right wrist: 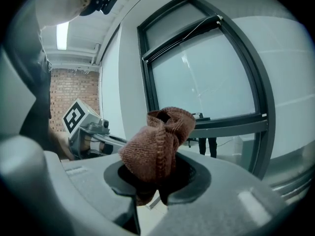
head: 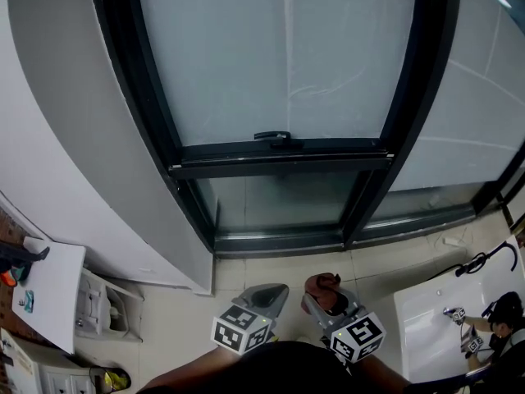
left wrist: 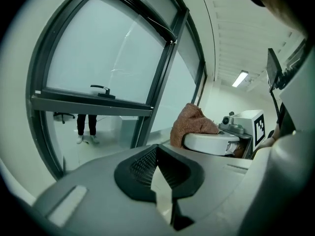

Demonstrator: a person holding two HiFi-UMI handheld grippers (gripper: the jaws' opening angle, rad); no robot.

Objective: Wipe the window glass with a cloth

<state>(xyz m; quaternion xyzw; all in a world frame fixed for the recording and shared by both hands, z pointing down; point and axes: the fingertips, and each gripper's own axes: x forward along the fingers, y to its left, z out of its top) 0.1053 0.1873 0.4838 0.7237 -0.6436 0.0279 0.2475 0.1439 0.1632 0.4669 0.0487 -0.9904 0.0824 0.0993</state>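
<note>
The window glass [head: 279, 56] fills the upper head view in a dark frame, with a black handle [head: 272, 136] on its lower bar. A bunched brown cloth [head: 322, 286] sticks up out of my right gripper [head: 324, 295], which is shut on it, low and well short of the glass. In the right gripper view the cloth [right wrist: 157, 144] rises from between the jaws of the right gripper [right wrist: 152, 183]. Just left of it, my left gripper [head: 272, 292] is shut with nothing in it. The left gripper view shows the left gripper [left wrist: 160, 178], the cloth [left wrist: 191, 124] and the glass [left wrist: 106, 53].
A grey wall panel [head: 74, 138] runs left of the window. A white cabinet [head: 49, 294] stands at lower left, and a white table [head: 431, 322] with a person [head: 500, 322] beside it at lower right. A person's legs [left wrist: 86, 127] show through the lower pane.
</note>
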